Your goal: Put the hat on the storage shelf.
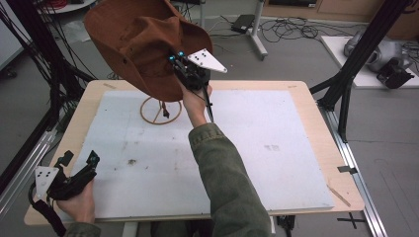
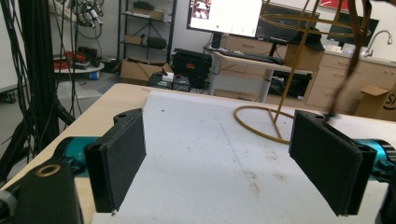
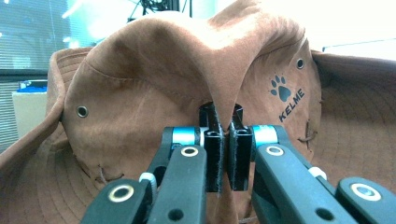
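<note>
A brown wide-brimmed hat [image 1: 138, 42] with a paw print and the word KELME on its crown [image 3: 154, 88] hangs in the air above the far left of the table. My right gripper [image 1: 176, 57] is shut on a fold of the hat's crown [image 3: 227, 116]. Under the hat stands a tan wire hat stand [image 1: 159, 109], whose ring base and slanted stem [image 2: 275, 112] show in the left gripper view. My left gripper [image 1: 79, 160] rests at the table's near left corner, held by a hand, jaws wide apart with nothing between them [image 2: 219, 163].
A white mat [image 1: 257, 148] covers most of the wooden table [image 1: 321, 128]. Black frame posts [image 1: 360, 54] stand at the right and cables hang at the left. A thin dark strap [image 2: 357, 51] from the hat dangles beside the stand.
</note>
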{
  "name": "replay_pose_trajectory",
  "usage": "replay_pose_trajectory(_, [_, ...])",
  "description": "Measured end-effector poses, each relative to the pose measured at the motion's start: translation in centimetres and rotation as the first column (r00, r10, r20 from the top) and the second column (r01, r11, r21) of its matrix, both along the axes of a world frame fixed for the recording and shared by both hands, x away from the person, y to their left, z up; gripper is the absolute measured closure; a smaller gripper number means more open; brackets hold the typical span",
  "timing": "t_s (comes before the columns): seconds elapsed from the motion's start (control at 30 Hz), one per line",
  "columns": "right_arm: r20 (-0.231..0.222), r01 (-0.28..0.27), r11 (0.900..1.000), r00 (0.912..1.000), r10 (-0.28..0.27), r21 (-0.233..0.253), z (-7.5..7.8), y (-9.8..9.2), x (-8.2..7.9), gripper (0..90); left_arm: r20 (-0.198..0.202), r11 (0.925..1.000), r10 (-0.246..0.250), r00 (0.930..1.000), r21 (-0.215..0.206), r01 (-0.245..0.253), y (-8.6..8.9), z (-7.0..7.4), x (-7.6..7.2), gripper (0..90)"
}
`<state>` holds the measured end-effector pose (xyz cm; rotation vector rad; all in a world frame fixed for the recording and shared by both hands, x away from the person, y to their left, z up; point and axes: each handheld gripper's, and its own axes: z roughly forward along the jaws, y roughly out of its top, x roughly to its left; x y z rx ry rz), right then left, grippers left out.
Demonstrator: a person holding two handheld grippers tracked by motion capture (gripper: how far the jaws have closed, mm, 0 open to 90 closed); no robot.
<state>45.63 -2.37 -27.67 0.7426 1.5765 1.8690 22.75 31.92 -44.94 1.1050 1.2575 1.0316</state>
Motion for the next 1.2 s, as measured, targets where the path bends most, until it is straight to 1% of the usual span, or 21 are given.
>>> replay_pose_trajectory(0.03, [-0.006,0.005,1.000,1.0000,-0.005,-0.008,-0.2,0.0,0.1,87.8,-0.002,1.0000,0.000,1.0000,0.000,0.000,0.1,0.0,-0.1,18.9])
replay_pose_trajectory(0.13, [-0.026,-0.002,1.000,0.9997,0.002,-0.029,-0.6,0.3,0.3,87.6,0.003,0.9999,0.008,1.0000,-0.008,-0.008,0.3,0.0,-0.2,19.0])
replay_pose_trajectory(0.23, [-0.037,-0.013,0.999,0.9992,0.012,-0.037,-0.9,0.6,0.4,87.3,0.003,0.9999,0.008,1.0000,-0.011,-0.008,0.3,0.0,-0.1,19.2])
replay_pose_trajectory(0.47, [-0.070,0.004,0.997,0.9975,-0.009,-0.074,-1.8,1.1,0.8,87.0,0.006,0.9999,-0.005,1.0000,-0.010,0.005,0.2,0.1,-0.2,19.9])
replay_pose_trajectory(0.57, [-0.111,0.006,0.998,0.9937,-0.012,-0.062,-2.2,1.1,1.0,86.8,0.002,0.9999,-0.005,1.0000,-0.011,0.005,0.3,0.1,-0.2,20.0])
replay_pose_trajectory(0.67, [-0.138,0.006,0.997,0.9903,-0.016,-0.073,-2.3,1.0,1.1,86.6,0.002,0.9999,0.000,1.0000,-0.011,0.000,0.4,0.1,-0.2,19.7])
replay_pose_trajectory(0.8, [-0.142,-0.003,0.996,0.9898,-0.011,-0.094,-2.3,1.0,1.1,86.1,-0.002,0.9999,0.001,1.0000,-0.014,-0.001,0.5,0.0,-0.2,19.6])
replay_pose_trajectory(0.97, [-0.133,0.000,0.996,0.9911,-0.012,-0.088,-2.2,1.1,1.1,84.6,0.000,0.9999,0.002,1.0000,-0.013,-0.002,0.4,0.1,-0.2,19.6])
replay_pose_trajectory(1.03, [-0.136,0.000,0.997,0.9906,-0.011,-0.082,-2.2,1.0,1.1,81.7,-0.002,1.0000,-0.001,1.0000,-0.008,0.001,0.4,0.1,-0.2,19.6])
replay_pose_trajectory(1.1, [-0.139,0.008,0.998,0.9902,-0.017,-0.068,-2.1,0.8,1.0,73.9,0.000,1.0000,-0.002,1.0000,-0.007,0.002,0.4,0.1,-0.1,19.7])
replay_pose_trajectory(1.13, [-0.143,0.006,0.998,0.9896,-0.014,-0.057,-2.0,0.7,1.0,67.5,0.000,1.0000,-0.003,1.0000,-0.006,0.003,0.4,0.1,-0.1,19.6])
replay_pose_trajectory(1.2, [-0.157,0.025,0.998,0.9871,-0.032,-0.049,-1.8,0.6,0.9,56.4,0.002,1.0000,0.000,1.0000,-0.005,0.000,0.5,0.1,-0.1,19.6])
